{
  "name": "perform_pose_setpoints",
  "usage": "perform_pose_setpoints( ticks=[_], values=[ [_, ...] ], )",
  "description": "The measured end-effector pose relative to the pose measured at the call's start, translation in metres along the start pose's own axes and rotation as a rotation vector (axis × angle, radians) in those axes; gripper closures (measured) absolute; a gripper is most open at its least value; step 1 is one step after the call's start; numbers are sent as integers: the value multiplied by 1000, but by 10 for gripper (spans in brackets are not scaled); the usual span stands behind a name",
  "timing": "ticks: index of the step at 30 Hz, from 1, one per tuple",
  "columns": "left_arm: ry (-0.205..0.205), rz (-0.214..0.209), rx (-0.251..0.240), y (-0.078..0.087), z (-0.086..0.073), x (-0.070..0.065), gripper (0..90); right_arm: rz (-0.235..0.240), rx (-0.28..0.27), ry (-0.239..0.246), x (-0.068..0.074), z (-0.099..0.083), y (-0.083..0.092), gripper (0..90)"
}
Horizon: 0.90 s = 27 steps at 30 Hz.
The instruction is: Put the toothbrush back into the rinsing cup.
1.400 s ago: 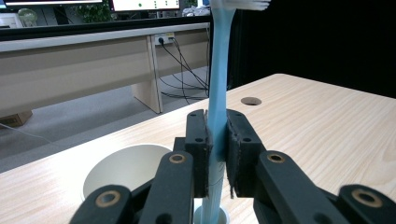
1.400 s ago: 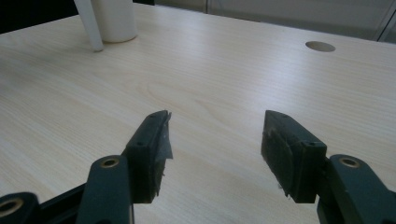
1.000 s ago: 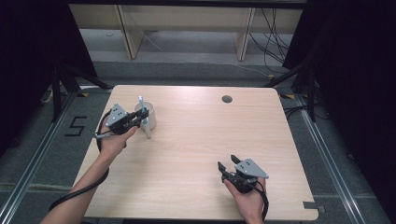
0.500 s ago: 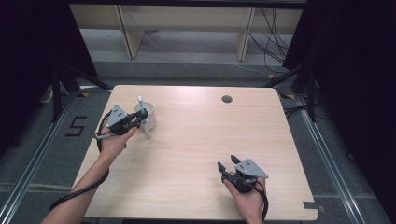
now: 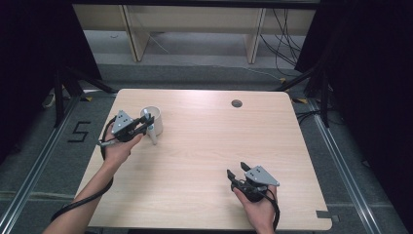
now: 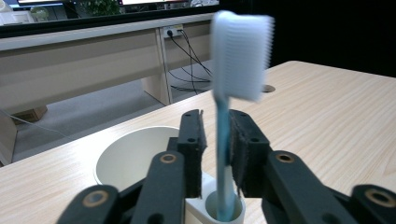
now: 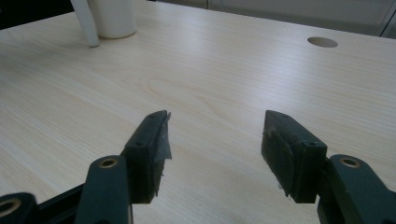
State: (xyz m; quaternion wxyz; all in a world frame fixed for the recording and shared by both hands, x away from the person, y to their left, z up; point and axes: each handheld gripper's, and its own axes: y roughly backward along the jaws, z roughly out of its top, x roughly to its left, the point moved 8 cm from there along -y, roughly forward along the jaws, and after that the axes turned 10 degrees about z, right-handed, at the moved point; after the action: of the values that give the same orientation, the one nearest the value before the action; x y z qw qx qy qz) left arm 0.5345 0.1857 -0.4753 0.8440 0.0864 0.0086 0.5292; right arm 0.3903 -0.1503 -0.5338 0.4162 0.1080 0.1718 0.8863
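Unmoved left tongs (image 6: 217,140), bristly toothbrush (image 6: 240,51)

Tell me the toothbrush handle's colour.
Blue-teal, under a white head; the toothbrush shows best in the left gripper view, between the left gripper jaws.

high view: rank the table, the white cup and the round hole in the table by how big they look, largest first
1. table, by far the largest
2. white cup near the left hand-held gripper
3. round hole, smallest

All three lie at table level, so nearness to the camera hardly affects the order.
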Motion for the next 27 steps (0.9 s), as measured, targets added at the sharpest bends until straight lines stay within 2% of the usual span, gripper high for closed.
perform_pose_setpoints(
  ticks=[2,4,8,11,12,13,15,20,21,26,27],
  values=[
    [3,2,-12,1,1,0,711,6,-14,-9,1,0,-1,421],
    [1,4,3,2,0,1,672,1,-2,-1,0,0,0,421],
    [2,13,7,5,0,2,570,0,-1,-16,1,0,0,421],
    [17,14,18,7,-1,2,504,7,-8,-16,1,0,0,420],
    [18,15,20,8,0,2,483,8,-6,-20,1,0,0,420],
    [24,20,24,9,-1,2,456,19,-11,-50,3,0,-1,420],
    [30,26,32,11,-1,3,412,7,-2,-53,3,-1,0,420],
    [24,31,53,19,-3,5,366,11,-12,-41,2,-1,-2,420],
    [28,30,49,19,-3,5,360,8,5,-43,2,-2,-1,419],
    [43,21,64,29,-7,4,347,10,3,-45,2,-2,0,419],
    [37,22,69,31,-9,5,346,14,-13,-43,2,-1,-2,419]
  ],
)
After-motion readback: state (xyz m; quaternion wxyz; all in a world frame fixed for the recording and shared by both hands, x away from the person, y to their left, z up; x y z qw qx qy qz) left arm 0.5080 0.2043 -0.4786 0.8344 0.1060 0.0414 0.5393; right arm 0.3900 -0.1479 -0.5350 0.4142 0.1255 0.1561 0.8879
